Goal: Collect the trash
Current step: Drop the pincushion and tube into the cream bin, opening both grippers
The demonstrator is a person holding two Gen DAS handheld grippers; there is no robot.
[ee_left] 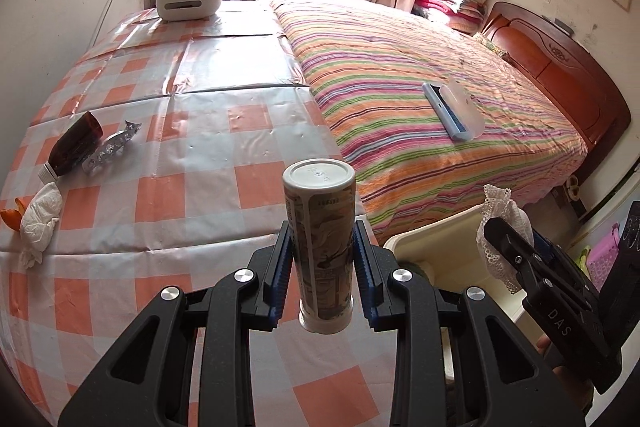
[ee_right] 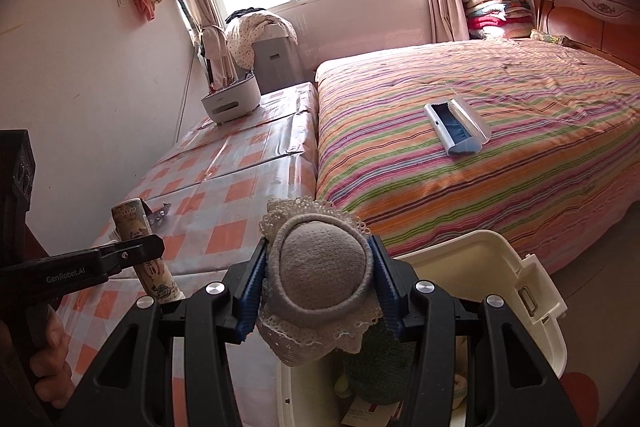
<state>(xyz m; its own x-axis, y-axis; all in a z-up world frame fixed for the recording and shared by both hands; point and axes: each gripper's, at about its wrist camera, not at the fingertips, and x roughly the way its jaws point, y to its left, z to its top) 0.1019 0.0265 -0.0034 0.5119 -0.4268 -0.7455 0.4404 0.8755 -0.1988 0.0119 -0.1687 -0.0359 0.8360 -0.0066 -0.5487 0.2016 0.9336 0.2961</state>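
Ribbed blue jaws of the left gripper (ee_left: 320,259) pinch a printed cardboard tube (ee_left: 322,251) above the glossy checked tablecloth (ee_left: 192,195); the right gripper (ee_right: 320,291) squeezes a soft grey lace-trimmed sock ball (ee_right: 322,279) over the smooth cream plastic bin (ee_right: 500,267).
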